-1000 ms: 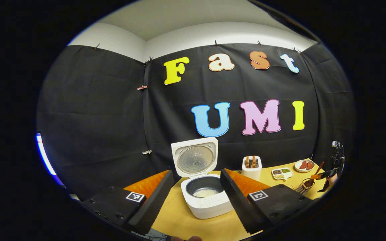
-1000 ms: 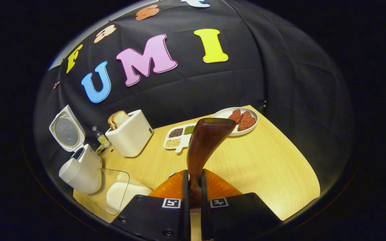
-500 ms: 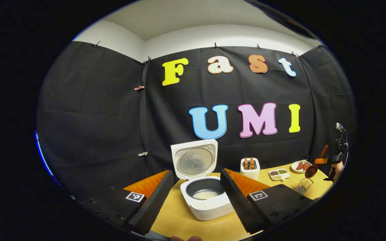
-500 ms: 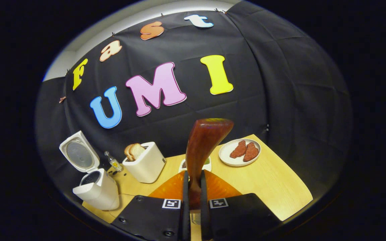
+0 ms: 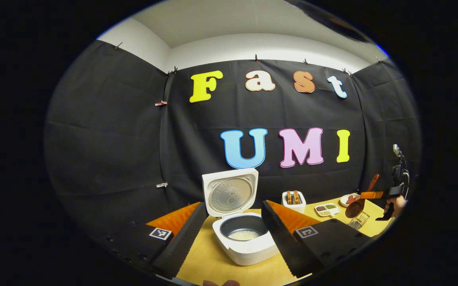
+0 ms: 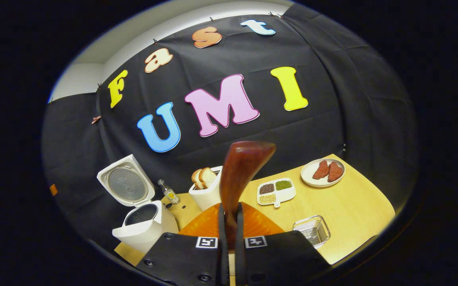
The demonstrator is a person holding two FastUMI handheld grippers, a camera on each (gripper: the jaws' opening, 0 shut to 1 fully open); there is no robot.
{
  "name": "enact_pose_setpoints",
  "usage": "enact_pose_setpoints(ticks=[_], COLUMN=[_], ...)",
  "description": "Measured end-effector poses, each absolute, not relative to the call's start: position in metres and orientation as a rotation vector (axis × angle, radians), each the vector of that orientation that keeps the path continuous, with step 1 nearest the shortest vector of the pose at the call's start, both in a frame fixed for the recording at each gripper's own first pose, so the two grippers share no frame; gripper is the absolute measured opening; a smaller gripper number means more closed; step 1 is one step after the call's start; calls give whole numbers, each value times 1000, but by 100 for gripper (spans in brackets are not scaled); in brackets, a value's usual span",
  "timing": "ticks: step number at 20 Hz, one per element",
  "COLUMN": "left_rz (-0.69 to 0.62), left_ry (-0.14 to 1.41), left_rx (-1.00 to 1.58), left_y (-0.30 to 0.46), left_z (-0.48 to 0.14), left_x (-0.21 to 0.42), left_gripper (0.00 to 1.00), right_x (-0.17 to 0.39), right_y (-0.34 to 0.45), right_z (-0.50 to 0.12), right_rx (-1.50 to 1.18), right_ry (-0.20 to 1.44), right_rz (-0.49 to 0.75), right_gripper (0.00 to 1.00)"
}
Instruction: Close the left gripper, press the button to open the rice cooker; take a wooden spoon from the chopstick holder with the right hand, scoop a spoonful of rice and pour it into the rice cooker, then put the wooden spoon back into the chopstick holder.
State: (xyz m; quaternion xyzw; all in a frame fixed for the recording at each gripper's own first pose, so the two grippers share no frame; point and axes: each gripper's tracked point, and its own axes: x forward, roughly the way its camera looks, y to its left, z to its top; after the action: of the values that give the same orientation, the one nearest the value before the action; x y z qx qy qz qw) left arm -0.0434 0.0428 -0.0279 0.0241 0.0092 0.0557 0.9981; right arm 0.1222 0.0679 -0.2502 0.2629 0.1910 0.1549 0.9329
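The pale wooden counter is spread ahead of and below the right claw, and more of it is shown now than a second ago, since the claw has been lifted and swung. The white rice cooker is seen low to that claw's left, its round-plated lid standing open; in the left gripper view the cooker sits just ahead, between the two spread fingers of the left claw, which is held wide open and gripping nothing. White rice is already lying in the dark pot. The square wire chopstick holder now lies low to the right claw's right, whereas a second ago the dark brown wooden spoon was standing in it. The spoon is clamped by its handle between both fingers of the right claw, its end rising ahead. It is judged that scooping and pouring are done, and that the spoon is being carried away from the holder rather than left in it.
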Motion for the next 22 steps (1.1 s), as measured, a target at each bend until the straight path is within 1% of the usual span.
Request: enact_pose_setpoints(ticks=[4, 8, 13, 15, 18, 19, 20, 22], left_rz=[91, 77, 62, 61, 67, 73, 78, 84], left_ry=[26, 36, 39, 48, 58, 59, 62, 66], left_rx=[39, 32, 35, 38, 43, 43, 44, 47], left_y=[61, 72, 79, 84, 92, 94, 96, 99], left_z=[-35, -41, -48, -51, -53, -54, -54, -55], left_x=[-39, -35, -29, -28, -27, -27, -28, -30], left_gripper=[97, 97, 97, 97, 97, 97, 97, 97], right_x=[109, 115, 123, 120, 110, 110, 108, 101], right_y=[105, 111, 119, 127, 140, 145, 151, 171], right_z=[-274, -312, -334, -350, -374, -374, -375, -376], right_rx=[481, 356, 117, 44, 48, 71, 109, 205], right_ry=[442, 502, 486, 510, 566, 569, 578, 610], right_rz=[333, 277, 256, 263, 269, 260, 262, 287], right_gripper=[10, 8, 8, 8, 8, 12, 8, 8])
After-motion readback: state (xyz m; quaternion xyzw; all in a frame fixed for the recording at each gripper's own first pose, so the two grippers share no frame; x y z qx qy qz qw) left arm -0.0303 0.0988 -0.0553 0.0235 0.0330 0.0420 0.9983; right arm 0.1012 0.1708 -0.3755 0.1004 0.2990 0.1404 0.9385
